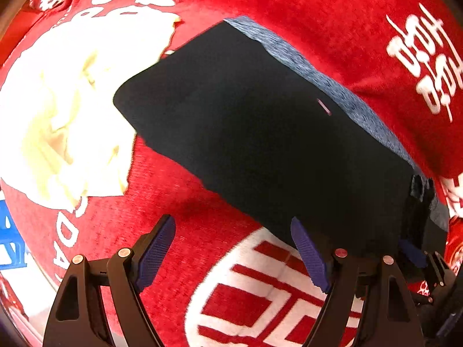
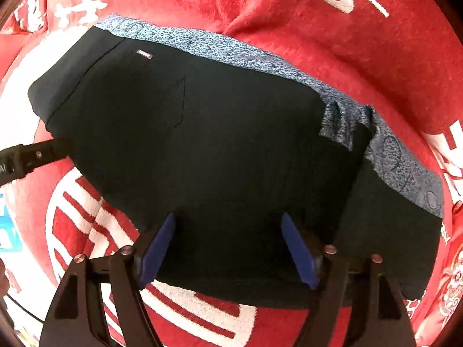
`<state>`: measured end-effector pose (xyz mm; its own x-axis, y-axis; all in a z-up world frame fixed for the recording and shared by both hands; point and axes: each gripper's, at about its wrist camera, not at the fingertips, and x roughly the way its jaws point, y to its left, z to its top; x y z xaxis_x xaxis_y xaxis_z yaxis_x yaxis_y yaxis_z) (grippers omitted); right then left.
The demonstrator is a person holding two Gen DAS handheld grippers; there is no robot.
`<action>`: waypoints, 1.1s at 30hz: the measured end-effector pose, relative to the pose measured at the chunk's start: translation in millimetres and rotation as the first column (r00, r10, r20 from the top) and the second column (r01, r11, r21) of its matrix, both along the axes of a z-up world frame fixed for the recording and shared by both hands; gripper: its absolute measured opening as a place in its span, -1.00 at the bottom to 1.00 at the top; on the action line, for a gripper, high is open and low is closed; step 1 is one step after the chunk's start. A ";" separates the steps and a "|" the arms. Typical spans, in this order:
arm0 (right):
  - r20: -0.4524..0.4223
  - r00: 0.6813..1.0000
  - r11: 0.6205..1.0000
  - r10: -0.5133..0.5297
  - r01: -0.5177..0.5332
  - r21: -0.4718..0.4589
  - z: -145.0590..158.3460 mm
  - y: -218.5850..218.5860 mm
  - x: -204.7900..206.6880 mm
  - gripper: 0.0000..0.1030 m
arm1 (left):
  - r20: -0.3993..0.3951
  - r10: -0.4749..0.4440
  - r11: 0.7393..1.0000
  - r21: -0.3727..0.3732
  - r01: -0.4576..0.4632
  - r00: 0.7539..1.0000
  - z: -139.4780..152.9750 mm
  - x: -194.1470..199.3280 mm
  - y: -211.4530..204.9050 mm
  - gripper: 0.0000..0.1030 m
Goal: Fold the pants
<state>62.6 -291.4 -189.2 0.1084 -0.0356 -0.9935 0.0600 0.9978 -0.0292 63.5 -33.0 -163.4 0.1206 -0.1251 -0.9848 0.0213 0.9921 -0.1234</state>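
Note:
The black pants lie folded into a compact block on a red blanket with white print. A blue-grey patterned inner fabric shows along their far edge. In the right wrist view the pants fill the centre, with the patterned fabric at the right. My left gripper is open over the blanket, at the pants' near edge; its right pad touches the black cloth. My right gripper is open just above the pants' near part, holding nothing. The left gripper's finger shows at the left of the right wrist view.
The red blanket covers the whole surface and is rumpled beyond the pants. A large white printed patch lies left of the pants. A blue object shows at the far left edge.

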 end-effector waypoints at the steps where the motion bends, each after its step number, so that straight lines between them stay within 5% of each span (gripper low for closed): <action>1: 0.000 1.000 1.000 -0.005 0.005 0.006 -0.3 -1.0 0.1 0.55 | 0.002 0.011 1.000 -0.009 -0.011 1.000 -0.5 1.2 4.4 0.60; 5: -0.005 1.000 1.000 -0.004 0.004 0.017 -1.3 -3.2 1.0 0.55 | 0.006 0.086 0.989 -0.125 -0.084 0.996 -2.3 10.6 29.0 0.60; 7: -0.007 1.000 1.000 -0.001 0.001 0.018 -1.2 -4.6 1.2 0.55 | 0.007 0.130 0.966 -0.226 -0.125 0.991 -5.4 18.1 41.8 0.60; 13: -0.010 1.000 1.000 -0.002 0.003 0.022 -1.1 -8.4 7.8 0.58 | 0.021 0.178 0.925 -0.345 -0.160 0.984 -15.8 24.9 59.9 0.60; 17: -0.010 1.000 1.000 0.000 0.000 0.021 -0.8 -8.5 9.8 0.59 | 0.001 0.194 0.875 -0.452 -0.173 0.981 -19.1 22.7 70.4 0.60; 23: -0.008 1.000 1.000 -0.006 0.007 0.021 -2.5 -6.0 10.1 0.59 | -0.008 0.212 0.822 -0.539 -0.182 0.977 -23.3 24.5 79.1 0.60; 26: -0.008 1.000 1.000 -0.006 0.007 0.023 -2.7 -6.0 9.8 0.59 | -0.007 0.236 0.796 -0.572 -0.197 0.972 -30.3 33.8 77.7 0.85; 31: -0.007 1.000 1.000 -0.009 0.009 0.029 -2.5 -6.8 9.5 0.59 | 0.045 0.223 0.802 -0.577 -0.157 0.974 -11.6 45.3 56.6 0.85; 33: -0.004 1.000 0.999 -0.010 0.010 0.037 -2.2 -8.9 9.2 0.59 | 0.066 0.207 0.824 -0.550 -0.138 0.976 -10.1 49.9 50.5 0.85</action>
